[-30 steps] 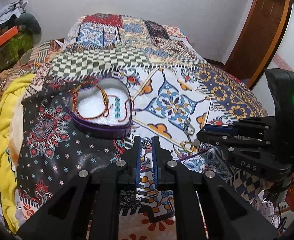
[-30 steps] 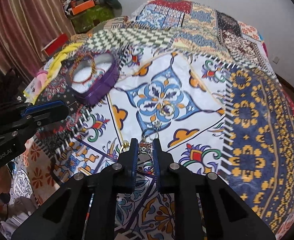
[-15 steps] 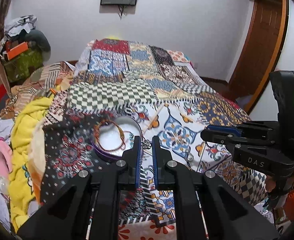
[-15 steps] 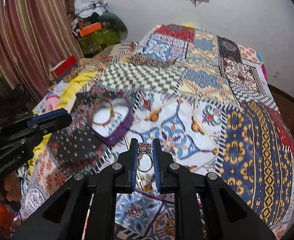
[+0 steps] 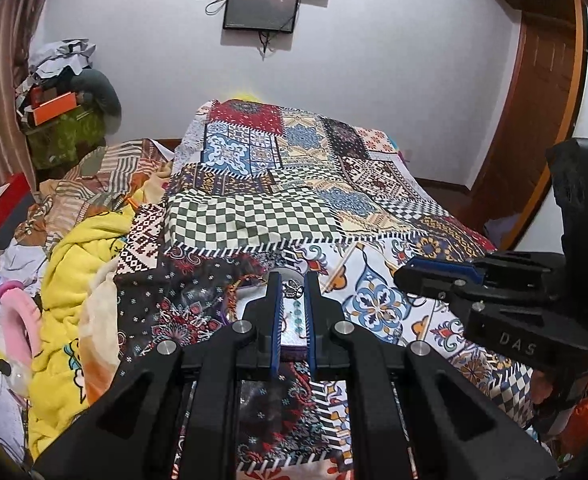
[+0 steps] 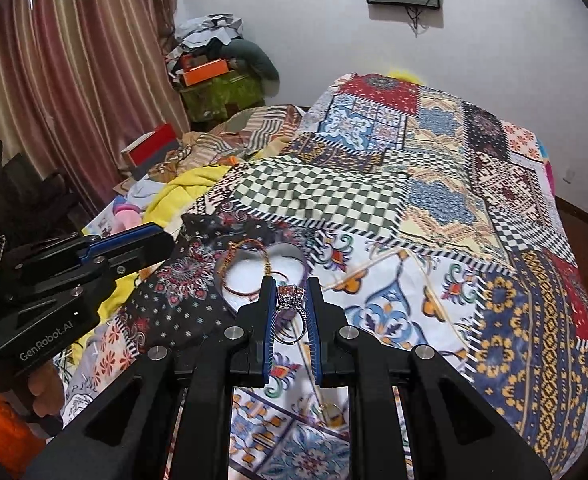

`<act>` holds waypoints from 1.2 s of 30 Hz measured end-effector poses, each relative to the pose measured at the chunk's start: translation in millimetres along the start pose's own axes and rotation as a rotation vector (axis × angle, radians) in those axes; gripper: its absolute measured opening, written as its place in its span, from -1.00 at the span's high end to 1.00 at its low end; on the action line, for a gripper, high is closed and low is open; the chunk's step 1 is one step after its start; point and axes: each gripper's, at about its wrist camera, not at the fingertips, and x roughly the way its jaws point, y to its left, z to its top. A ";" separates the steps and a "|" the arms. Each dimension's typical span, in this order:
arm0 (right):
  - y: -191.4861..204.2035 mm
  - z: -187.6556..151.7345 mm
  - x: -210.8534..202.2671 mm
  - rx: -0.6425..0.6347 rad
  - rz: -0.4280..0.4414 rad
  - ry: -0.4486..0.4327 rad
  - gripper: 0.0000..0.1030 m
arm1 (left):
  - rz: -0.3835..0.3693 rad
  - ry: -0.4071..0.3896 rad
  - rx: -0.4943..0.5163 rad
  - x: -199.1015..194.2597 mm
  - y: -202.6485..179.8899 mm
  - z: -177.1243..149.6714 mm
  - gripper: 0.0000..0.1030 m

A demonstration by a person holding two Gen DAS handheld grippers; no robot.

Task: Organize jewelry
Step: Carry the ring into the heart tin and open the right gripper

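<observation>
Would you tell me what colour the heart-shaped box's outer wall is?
Purple; the box shows best in the right wrist view.

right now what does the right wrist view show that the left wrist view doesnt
Only the right wrist view: the jewelled ring pinched in the right gripper, striped curtains, and a hand holding the left gripper.

Only the left wrist view: the wooden door, the left gripper's narrow empty gap, and the right gripper's body marked DAS.

Both: the patchwork bedspread, the heart-shaped purple jewelry box holding thread bracelets, the yellow blanket, and the wall screen.
</observation>
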 end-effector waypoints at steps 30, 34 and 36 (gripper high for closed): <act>13.8 10.6 90.5 -0.086 -0.004 0.148 0.75 | -0.051 0.113 -0.096 70.1 43.1 2.6 0.83; 14.1 12.2 96.5 -0.096 -0.007 0.157 0.75 | -0.035 0.112 -0.090 71.1 43.8 5.5 0.83; 15.0 12.4 98.3 -0.102 -0.006 0.162 0.75 | -0.022 0.111 -0.087 69.8 44.6 5.9 0.83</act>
